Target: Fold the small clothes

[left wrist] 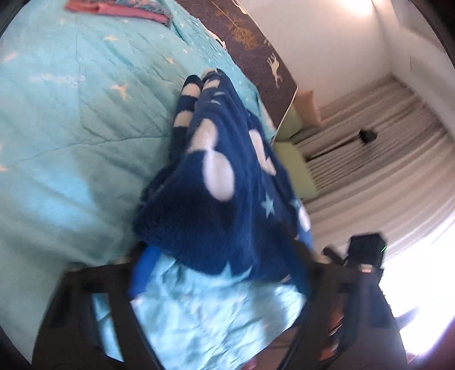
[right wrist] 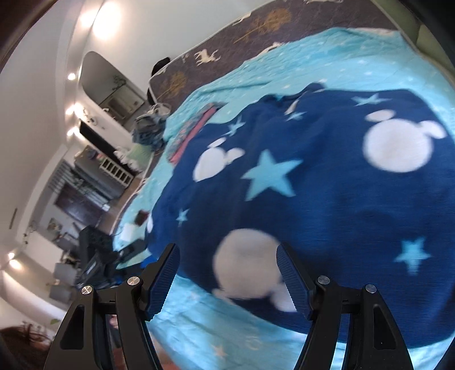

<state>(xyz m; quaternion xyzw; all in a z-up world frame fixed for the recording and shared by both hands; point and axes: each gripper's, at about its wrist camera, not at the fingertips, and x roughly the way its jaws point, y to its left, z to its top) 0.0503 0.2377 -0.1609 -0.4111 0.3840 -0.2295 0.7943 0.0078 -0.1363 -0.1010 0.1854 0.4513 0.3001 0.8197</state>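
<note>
A dark blue fleece garment (left wrist: 216, 205) with white mouse-head shapes and pale stars lies on the turquoise bedspread (left wrist: 71, 128). In the left wrist view its near end is bunched up between the blurred fingers of my left gripper (left wrist: 223, 260), which is shut on it. The striped cuffs (left wrist: 190, 94) point away toward the bed's far side. In the right wrist view the garment (right wrist: 312, 199) is spread wide. My right gripper (right wrist: 229, 280) hovers open over its near hem, with no cloth pinched between the blue pads (right wrist: 165, 279).
A folded pink and teal pile (left wrist: 119, 8) (right wrist: 193, 131) sits farther along the bed. A brown deer-print blanket (right wrist: 227, 48) covers the far side. Green pillows (left wrist: 295, 170) and striped curtains (left wrist: 369, 156) lie beyond the edge. Shelves and clutter (right wrist: 93, 185) line the wall.
</note>
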